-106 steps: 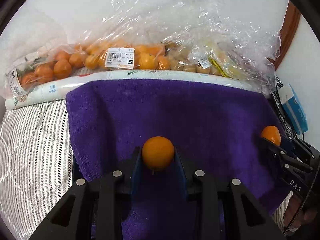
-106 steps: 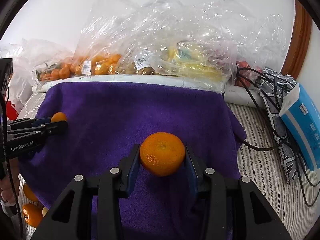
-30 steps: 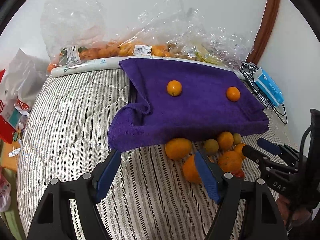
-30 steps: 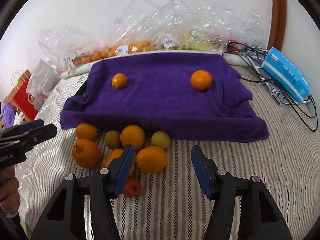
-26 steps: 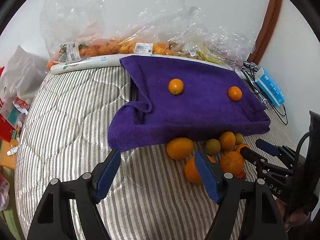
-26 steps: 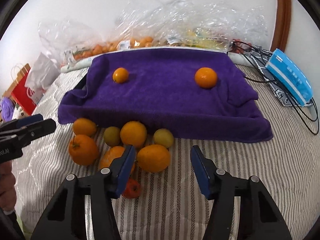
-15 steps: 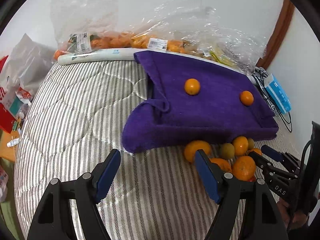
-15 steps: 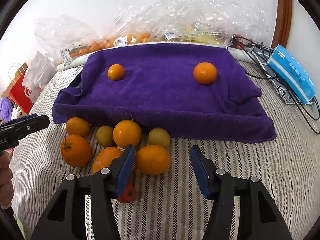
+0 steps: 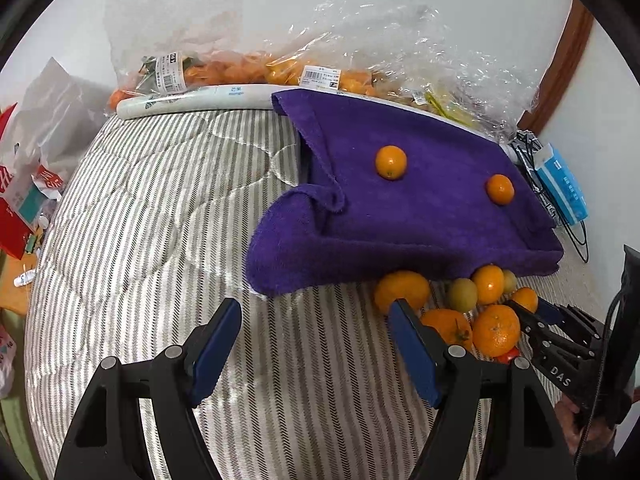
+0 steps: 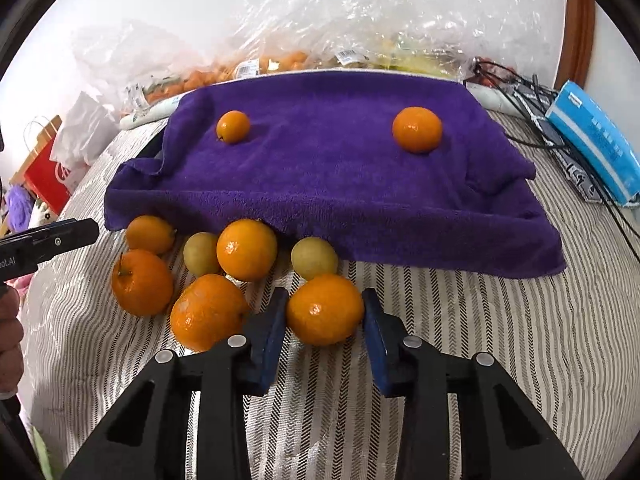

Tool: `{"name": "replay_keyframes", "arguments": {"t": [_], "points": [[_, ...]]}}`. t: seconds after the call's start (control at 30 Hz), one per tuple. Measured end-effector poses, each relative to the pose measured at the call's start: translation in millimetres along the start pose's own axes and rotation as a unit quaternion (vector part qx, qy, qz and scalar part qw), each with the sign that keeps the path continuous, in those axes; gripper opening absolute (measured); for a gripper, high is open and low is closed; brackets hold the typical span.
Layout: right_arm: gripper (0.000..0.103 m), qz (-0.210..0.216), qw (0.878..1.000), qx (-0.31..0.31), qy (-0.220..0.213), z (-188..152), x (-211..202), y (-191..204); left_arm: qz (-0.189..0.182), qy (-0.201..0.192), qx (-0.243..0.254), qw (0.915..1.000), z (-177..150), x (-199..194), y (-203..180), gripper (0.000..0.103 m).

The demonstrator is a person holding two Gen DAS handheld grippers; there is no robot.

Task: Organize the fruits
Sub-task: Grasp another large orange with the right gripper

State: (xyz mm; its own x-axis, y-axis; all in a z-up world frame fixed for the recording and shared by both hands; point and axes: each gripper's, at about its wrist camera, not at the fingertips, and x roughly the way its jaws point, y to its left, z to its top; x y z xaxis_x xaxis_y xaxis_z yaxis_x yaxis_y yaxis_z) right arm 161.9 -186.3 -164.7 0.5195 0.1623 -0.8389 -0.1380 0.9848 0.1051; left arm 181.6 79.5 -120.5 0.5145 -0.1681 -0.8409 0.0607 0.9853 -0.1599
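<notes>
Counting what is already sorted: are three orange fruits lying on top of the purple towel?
No, only two sit on the purple towel: a small orange fruit and a larger orange fruit.

Home bedroom, striped quilted mattress (image 9: 160,220), bagged supermarket fruit (image 9: 248,72) along white wall, wooden door frame (image 9: 560,60)

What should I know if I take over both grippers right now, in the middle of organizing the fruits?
Left gripper: open, empty, over the bedding.
Right gripper: its jaws have just been closing, and the pads now press the front orange, which is not yet lifted off the bedding.
Done: a small orange and a bigger orange sit apart on the towel.
Left: the front orange, then the pile before the towel, with at least four oranges and two yellow-green fruits.
</notes>
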Motion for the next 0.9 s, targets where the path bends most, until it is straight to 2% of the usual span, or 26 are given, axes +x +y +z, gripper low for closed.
{"name": "replay_keyframes", "arguments": {"t": [0.23, 0.4, 0.47, 0.57, 0.7, 0.83, 0.9], "points": [[0.037, -0.014, 1.000, -0.005, -0.015, -8.4, -6.0, -16.2, -0.023, -0.005, -0.007, 0.9997, -3.4, -1.4, -9.7, 0.073], [0.037, -0.019, 0.999, -0.001, -0.031, -17.0, -11.6, -29.2, -0.037, 0.008, -0.012, 0.9992, 0.8, 11.4, -22.1, 0.064], [0.037, -0.017, 0.999, -0.007, -0.035, -19.0, -12.4, -29.8, -0.045, 0.016, -0.016, 0.9988, 2.6, 17.4, -25.7, 0.057], [0.037, -0.009, 0.999, -0.003, -0.033, -18.8, -11.5, -32.8, -0.053, 0.026, -0.017, 0.9981, 4.7, 25.4, -30.2, 0.056], [0.037, -0.019, 0.999, -0.014, -0.030, -17.6, -9.7, -29.0, -0.063, 0.030, -0.021, 0.9973, 7.4, 32.5, -29.8, 0.053], [0.037, -0.027, 0.999, -0.029, -0.028, -18.4, -9.7, -23.1, -0.097, 0.029, -0.029, 0.9944, 6.5, 31.9, -29.0, 0.033], [0.037, -0.025, 0.999, -0.028, -0.029, -18.3, -9.8, -24.0, -0.096, 0.022, -0.023, 0.9949, 5.7, 28.2, -30.2, 0.030]]}}
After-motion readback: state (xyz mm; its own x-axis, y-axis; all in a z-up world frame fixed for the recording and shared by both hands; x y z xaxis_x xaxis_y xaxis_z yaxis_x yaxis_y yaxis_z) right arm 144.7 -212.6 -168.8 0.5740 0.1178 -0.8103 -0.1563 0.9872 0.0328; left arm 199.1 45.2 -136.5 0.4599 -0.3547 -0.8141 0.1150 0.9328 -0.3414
